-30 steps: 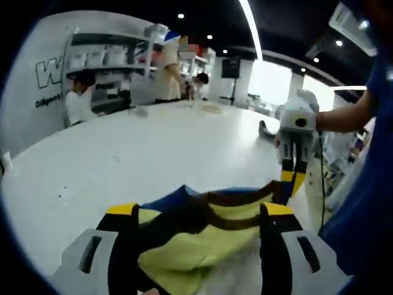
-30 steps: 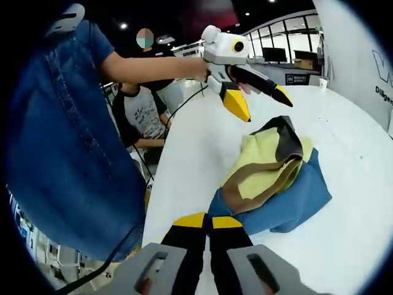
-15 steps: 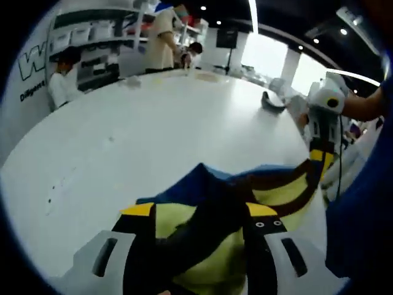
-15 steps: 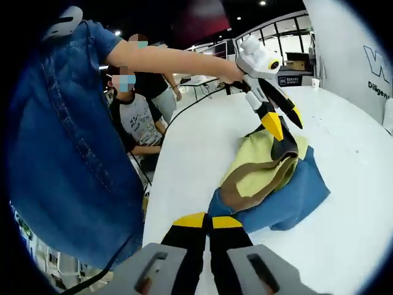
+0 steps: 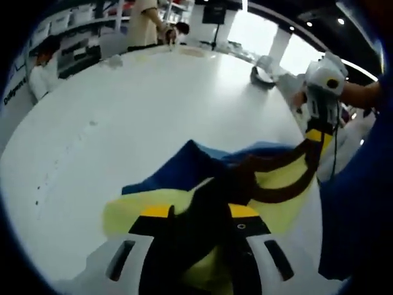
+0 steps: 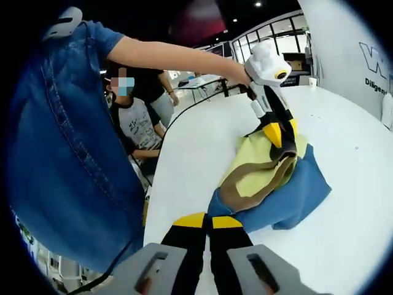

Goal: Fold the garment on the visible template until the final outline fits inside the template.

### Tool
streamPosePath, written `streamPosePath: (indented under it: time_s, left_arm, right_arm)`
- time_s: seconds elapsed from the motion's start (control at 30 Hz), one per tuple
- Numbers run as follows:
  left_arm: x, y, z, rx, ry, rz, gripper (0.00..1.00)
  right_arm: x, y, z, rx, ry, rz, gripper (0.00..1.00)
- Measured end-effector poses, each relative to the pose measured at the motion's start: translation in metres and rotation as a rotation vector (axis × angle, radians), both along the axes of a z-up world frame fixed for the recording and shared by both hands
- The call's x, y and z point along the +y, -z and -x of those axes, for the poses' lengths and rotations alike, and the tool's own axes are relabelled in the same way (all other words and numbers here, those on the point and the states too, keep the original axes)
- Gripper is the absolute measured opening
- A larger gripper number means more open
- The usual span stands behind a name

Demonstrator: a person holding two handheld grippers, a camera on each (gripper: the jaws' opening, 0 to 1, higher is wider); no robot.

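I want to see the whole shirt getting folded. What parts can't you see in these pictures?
- Template: none can be made out on the table in either view; the garment may cover it.
- Left gripper view: the garment's near part is hidden behind the left hand-held gripper.
- Right gripper view: the right hand-held gripper tips meet at the garment's edge; whether cloth is pinched is unclear.
- Wall lettering: cut off by the edge.

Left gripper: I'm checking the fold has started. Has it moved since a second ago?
Yes. In the right gripper view the left gripper has dropped from above the table onto the garment.
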State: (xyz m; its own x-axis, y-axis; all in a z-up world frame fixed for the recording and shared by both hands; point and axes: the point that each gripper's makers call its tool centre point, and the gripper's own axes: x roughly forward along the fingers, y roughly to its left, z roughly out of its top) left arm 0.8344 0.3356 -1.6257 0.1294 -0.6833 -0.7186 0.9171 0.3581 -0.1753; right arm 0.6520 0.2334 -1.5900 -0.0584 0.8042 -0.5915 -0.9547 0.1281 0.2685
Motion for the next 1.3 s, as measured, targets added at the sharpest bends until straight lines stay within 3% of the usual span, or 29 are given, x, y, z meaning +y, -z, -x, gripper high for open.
streamPosePath:
  time_s: [0.07, 0.27, 0.43, 0.53, 0.6, 0.87, 1.13, 1.3]
  left_arm:
    - [0.001, 0.005, 0.005, 0.042, 0.02, -0.021, 0.24]
    - [0.002, 0.002, 0.015, 0.045, 0.043, -0.02, 0.12]
    - [0.004, -0.003, 0.025, 0.04, 0.097, -0.015, 0.26]
    - [0.004, -0.002, 0.029, 0.02, 0.123, -0.028, 0.2]
    - [0.003, -0.001, 0.027, 0.002, 0.118, -0.034, 0.21]
    - [-0.011, 0.008, 0.029, 0.033, 0.131, -0.041, 0.16]
    - [-0.01, 0.01, 0.029, 0.039, 0.133, -0.044, 0.0]
    - [-0.003, 0.01, 0.028, 0.042, 0.127, -0.049, 0.0]
  right_arm:
    - [0.001, 0.0, 0.0, 0.004, 0.003, -0.003, 0.0]
    - [0.002, 0.001, 0.0, 0.009, 0.0, -0.003, 0.0]
    - [0.004, 0.002, 0.0, 0.014, -0.003, -0.004, 0.0]
    - [0.003, 0.003, 0.0, 0.015, -0.003, -0.005, 0.0]
    - [0.003, 0.003, 0.0, 0.017, -0.002, -0.007, 0.0]
    - [0.004, 0.003, 0.001, 0.02, 0.008, -0.009, 0.0]
    - [0.003, 0.003, 0.0, 0.022, 0.014, -0.012, 0.0]
    - [0.003, 0.003, -0.001, 0.024, 0.015, -0.014, 0.0]
